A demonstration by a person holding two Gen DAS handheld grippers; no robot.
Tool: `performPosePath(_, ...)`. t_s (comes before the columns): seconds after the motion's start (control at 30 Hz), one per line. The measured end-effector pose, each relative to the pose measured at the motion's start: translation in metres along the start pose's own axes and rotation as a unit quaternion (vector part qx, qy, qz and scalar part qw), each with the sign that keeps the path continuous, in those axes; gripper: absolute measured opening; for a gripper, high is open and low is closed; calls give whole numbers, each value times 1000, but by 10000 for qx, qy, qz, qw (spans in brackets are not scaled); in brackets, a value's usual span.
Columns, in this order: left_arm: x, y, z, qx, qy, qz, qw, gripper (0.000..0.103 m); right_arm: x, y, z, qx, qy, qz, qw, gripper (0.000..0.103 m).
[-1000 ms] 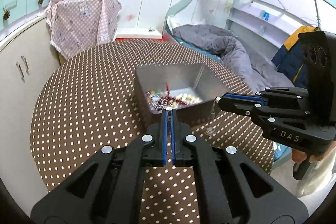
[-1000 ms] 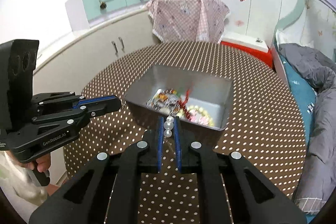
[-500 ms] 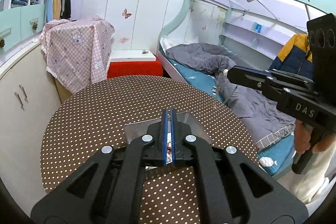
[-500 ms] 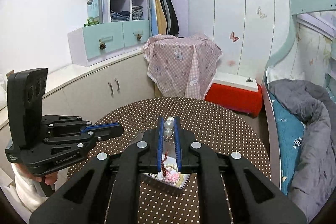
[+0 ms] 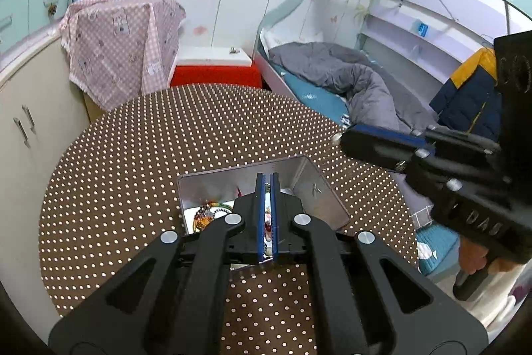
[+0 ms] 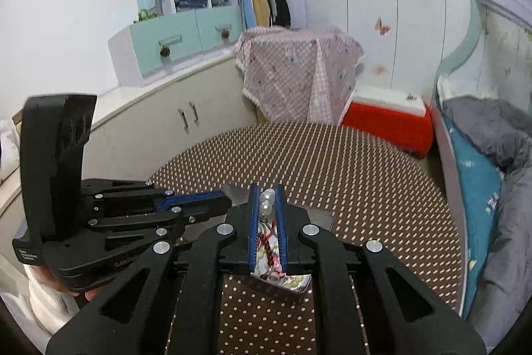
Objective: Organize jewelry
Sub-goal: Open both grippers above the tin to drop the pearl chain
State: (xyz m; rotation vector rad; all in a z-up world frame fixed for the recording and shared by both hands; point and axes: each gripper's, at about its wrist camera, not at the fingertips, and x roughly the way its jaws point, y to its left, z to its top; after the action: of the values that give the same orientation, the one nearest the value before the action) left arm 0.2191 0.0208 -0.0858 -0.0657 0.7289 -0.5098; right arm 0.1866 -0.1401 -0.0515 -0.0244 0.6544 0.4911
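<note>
Both grippers risen off metal tray since 1 second ago. Right gripper clamped on pearl piece (2 beads visible), above tray. Left gripper pinched together, empty. Remaining jewelry inside tray; pearl extraction apparently succeeding.

Right gripper closed on a pearl piece, two white beads pinched between the blue pads near the tips, a small link hanging under them. Below, between the fingers, a metal tray with red and pale beads, resting on the brown dotted counter. Left gripper at left, level, jaws together, tips just beside the tray's far corner. Sleeve and hand under its handle. Bed along the right edge.
</note>
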Motion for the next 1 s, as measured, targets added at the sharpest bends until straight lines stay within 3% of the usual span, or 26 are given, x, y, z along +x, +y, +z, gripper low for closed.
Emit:
performPosePath(0.13,11,0,-3,16,170,41,9998,3,17,-10,-8,195,243,-20,9995,11)
performPosePath(0.17,14,1,-4,14,247,90,9997,3,19,-12,-8,225,265,-46,9994,18)
performPosePath(0.23,18,3,-5,-3,379,190,9991,4,19,-16,-8,266,261,-169,9992,41)
performPosePath(0.27,20,4,-5,-12,455,236,9987,4,18,-18,-9,268,233,-246,9991,58)
performPosePath(0.3,21,4,-6,-17,508,259,9984,4,17,-19,-9,265,181,-328,9989,65)
performPosePath(0.47,25,5,-8,-62,680,484,9965,4,14,-29,-12,381,161,-531,9977,76)
performPosePath(1.0,1,-10,-8,59,351,885,9954,4,4,-29,-21,445,129,-647,9968,85)
